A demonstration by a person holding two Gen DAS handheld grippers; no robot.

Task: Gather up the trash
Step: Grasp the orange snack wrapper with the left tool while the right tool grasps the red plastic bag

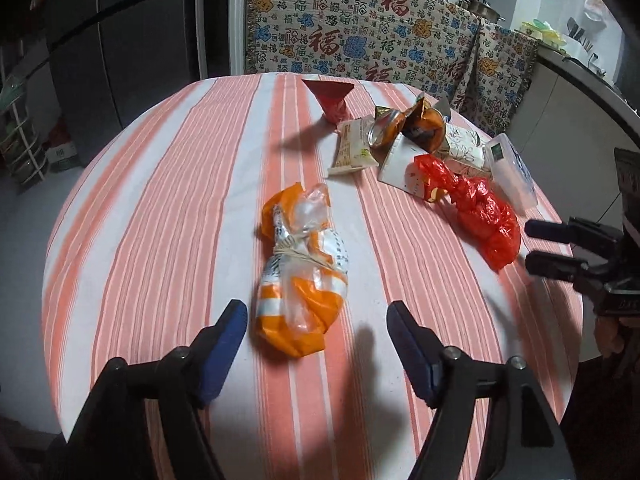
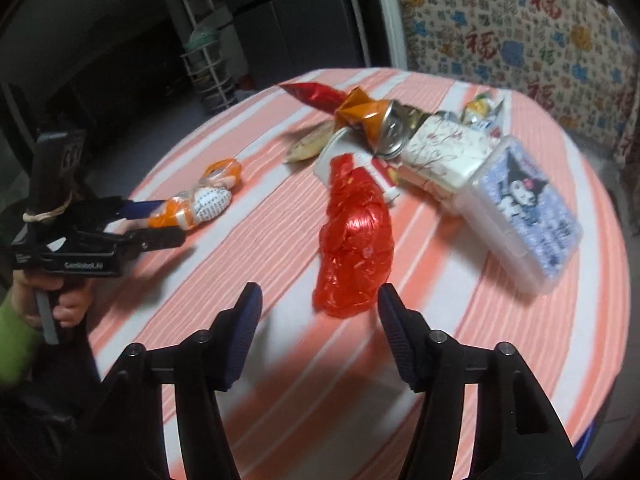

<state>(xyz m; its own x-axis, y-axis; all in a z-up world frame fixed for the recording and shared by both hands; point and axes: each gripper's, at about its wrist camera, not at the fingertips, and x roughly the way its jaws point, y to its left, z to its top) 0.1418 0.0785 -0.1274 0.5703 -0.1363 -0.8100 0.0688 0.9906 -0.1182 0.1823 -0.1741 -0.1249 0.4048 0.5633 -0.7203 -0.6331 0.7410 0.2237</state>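
Note:
An orange and white knotted plastic bag lies on the striped tablecloth, its near end between the fingers of my open left gripper. A crumpled red plastic bag lies just ahead of my open right gripper; it also shows in the left wrist view. Behind lie a crushed can, a red foil wrapper, paper cartons and a tissue pack. My left gripper shows at the orange bag in the right wrist view.
A clear plastic box with a cartoon picture stands at the right of the pile. A patterned cloth covers furniture behind the round table. A wire rack and a dark fridge stand to the left.

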